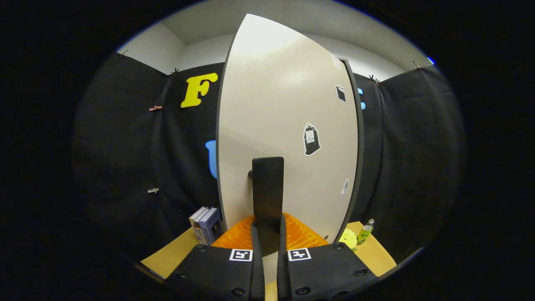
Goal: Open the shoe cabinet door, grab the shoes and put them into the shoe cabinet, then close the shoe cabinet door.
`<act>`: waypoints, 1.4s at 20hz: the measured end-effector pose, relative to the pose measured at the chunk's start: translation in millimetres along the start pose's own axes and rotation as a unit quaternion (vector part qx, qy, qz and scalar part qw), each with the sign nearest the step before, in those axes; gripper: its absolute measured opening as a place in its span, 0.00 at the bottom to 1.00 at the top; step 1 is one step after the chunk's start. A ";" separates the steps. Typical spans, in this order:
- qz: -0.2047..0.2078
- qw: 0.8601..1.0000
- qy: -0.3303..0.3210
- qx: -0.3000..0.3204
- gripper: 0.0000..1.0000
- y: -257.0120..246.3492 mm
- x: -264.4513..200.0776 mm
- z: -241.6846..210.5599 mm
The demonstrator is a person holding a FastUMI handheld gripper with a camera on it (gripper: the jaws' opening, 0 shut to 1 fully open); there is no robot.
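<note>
Between my fingers, just ahead of the gripper (267, 228), I am holding the dark upright handle (267, 188) of the shoe cabinet door (288, 138); the fingers are sitting nearly closed, one on each side of the handle, and both appear to be pressing it. I am judging that the door is standing partly swung out, since its left edge is showing clear against the cloth wall, but I cannot tell whether I am opening it or closing it. An orange ribbed thing (301, 236) is lying behind the handle at the door's foot; I cannot tell what it is. I am not finding any shoes, and the door is hiding the cabinet's inside, so what it holds is unknown to me. Boxes (205, 225) are standing left of the door, and a small bottle (365, 232) right of it.
</note>
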State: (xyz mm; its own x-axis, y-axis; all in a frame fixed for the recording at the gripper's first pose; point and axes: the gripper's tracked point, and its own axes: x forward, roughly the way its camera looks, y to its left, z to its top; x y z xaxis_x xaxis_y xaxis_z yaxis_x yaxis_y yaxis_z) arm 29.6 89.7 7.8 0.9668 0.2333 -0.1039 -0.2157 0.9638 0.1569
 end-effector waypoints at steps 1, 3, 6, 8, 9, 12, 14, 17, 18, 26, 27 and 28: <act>-0.002 1.000 0.000 0.002 0.15 -4.2 -4.5 0.0; -0.011 1.000 0.000 -0.001 0.15 -13.7 -12.4 -0.3; -0.023 1.000 0.003 0.002 0.15 -26.6 -22.8 0.1; -0.033 0.999 0.004 0.000 0.15 -37.8 -28.9 0.4; -0.039 0.999 0.005 -0.002 0.15 -42.7 -32.2 0.2; -0.058 0.998 0.006 -0.001 0.15 -60.3 -43.8 -1.0; -0.071 0.997 0.006 0.003 0.15 -75.1 -52.7 -0.2; -0.080 0.997 0.009 0.009 0.14 -96.9 -58.7 -0.2; -0.083 0.996 0.009 0.019 0.14 -104.5 -61.8 1.0; -0.098 0.994 0.009 0.048 0.09 -160.1 -74.6 0.7; -0.100 0.994 0.010 0.051 0.08 -166.8 -76.9 -0.1; -0.097 0.994 0.011 0.052 0.08 -170.9 -77.7 -0.4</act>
State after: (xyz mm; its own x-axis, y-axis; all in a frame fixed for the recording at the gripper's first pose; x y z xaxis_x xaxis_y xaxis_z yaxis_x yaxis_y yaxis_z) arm -8.7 -93.1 -11.3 0.9855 0.0473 -0.1630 -0.0084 0.9728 0.2314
